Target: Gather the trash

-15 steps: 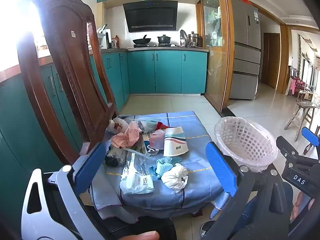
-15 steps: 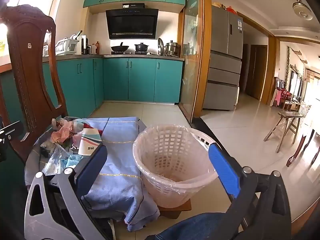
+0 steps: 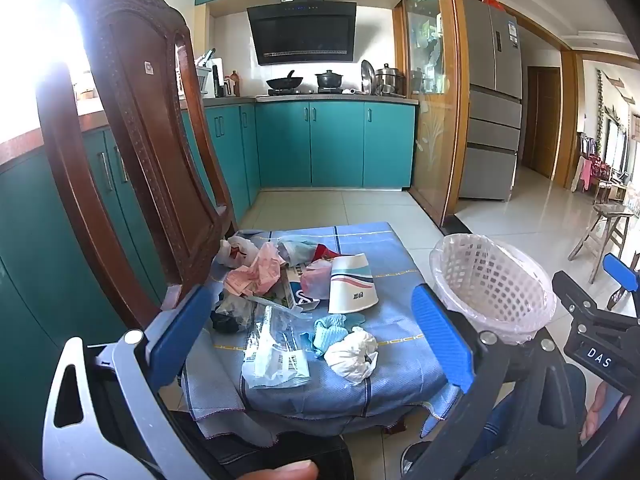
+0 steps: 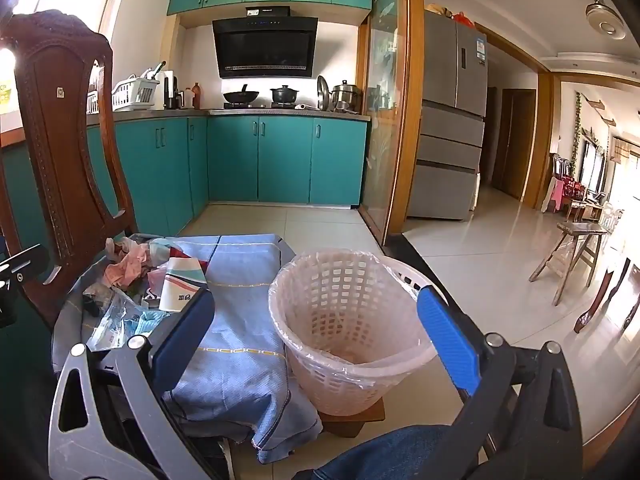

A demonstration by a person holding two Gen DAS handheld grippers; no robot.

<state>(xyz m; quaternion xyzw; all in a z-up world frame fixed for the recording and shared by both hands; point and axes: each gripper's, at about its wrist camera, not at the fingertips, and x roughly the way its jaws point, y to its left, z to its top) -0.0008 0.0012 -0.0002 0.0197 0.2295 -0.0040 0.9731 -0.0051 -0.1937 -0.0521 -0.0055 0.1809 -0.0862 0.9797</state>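
Left gripper [image 3: 316,320] is hovering with jaws spread wide, gripping nothing, above a heap of crumpled paper and plastic trash [image 3: 296,304] lying on the blue checked cloth [image 3: 392,364]. Right gripper [image 4: 316,332] is likewise gaping empty before the pale plastic lattice wastebasket [image 4: 348,320], which is standing just beside the cloth.

A carved dark wooden chair [image 3: 132,152] stands at the left, in front of teal cabinets [image 3: 336,144]. A wok [image 3: 285,80] and a dark pot [image 3: 329,79] sit under the black range hood [image 3: 302,34]. A steel refrigerator [image 3: 494,104] stands right; a wooden stool [image 4: 576,252] stands beyond.
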